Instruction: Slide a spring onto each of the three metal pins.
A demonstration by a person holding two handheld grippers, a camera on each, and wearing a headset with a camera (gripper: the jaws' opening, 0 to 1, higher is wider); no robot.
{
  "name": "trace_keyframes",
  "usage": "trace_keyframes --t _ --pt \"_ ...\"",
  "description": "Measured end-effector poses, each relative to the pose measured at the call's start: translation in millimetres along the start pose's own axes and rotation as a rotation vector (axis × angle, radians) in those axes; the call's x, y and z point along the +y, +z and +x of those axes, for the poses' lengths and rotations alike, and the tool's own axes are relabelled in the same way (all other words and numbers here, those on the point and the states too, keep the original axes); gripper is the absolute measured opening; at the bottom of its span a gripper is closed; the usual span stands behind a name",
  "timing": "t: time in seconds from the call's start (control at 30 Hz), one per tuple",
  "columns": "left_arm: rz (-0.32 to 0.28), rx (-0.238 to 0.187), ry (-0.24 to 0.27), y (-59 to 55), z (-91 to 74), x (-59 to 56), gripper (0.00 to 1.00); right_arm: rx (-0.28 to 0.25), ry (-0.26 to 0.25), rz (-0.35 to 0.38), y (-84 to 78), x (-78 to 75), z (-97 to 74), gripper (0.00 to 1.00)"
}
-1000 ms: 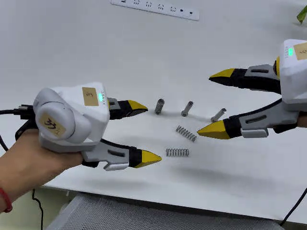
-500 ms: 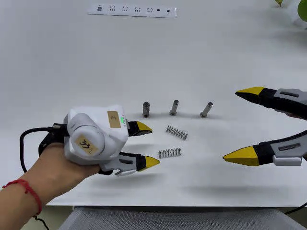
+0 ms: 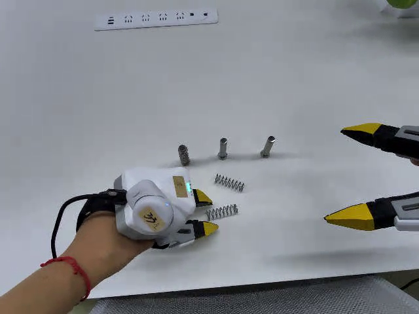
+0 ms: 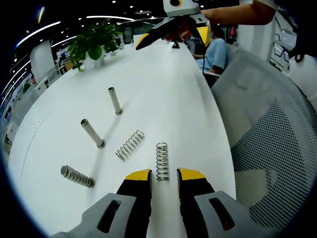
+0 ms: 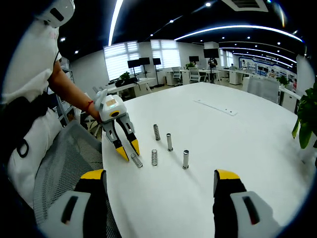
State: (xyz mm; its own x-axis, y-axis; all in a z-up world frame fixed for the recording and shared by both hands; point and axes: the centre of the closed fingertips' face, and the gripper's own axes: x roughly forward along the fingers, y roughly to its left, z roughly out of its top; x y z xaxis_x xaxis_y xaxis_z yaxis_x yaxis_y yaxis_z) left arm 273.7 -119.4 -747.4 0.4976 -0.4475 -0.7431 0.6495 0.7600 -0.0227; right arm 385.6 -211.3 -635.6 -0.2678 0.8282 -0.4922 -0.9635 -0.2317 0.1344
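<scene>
Three metal pins stand in a row on the white table. The left pin point(image 3: 184, 155) point(image 4: 77, 176) point(image 5: 156, 132) wears a spring; the middle pin point(image 3: 223, 148) point(image 4: 92, 134) and the right pin point(image 3: 268, 146) point(image 4: 115, 100) are bare. Two loose springs lie in front of them. My left gripper point(image 3: 206, 212) point(image 4: 163, 176) is open but narrowed, its tips on either side of the near spring's point(image 3: 222, 212) point(image 4: 162, 161) end. The other spring point(image 3: 229, 182) point(image 4: 130, 145) lies just beyond. My right gripper point(image 3: 350, 174) point(image 5: 159, 174) hovers wide open and holds nothing, well right of the pins.
A white power strip point(image 3: 156, 18) point(image 5: 215, 107) lies at the table's far side. A grey mesh chair point(image 4: 267, 148) stands at the near edge. A potted plant point(image 4: 91, 42) sits on the table's far right end.
My left gripper has dropped toward the table, narrowed its jaws and come up to the near spring. My right gripper has drawn away to the right.
</scene>
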Motion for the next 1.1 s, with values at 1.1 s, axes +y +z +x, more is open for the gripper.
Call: trace_keyframes --t 1.1 --pt "-0.028 -0.005 -0.011 12.4 -5.8 3.0 0.1 -0.003 0.027 0.004 6.6 16.4 14.5 0.84"
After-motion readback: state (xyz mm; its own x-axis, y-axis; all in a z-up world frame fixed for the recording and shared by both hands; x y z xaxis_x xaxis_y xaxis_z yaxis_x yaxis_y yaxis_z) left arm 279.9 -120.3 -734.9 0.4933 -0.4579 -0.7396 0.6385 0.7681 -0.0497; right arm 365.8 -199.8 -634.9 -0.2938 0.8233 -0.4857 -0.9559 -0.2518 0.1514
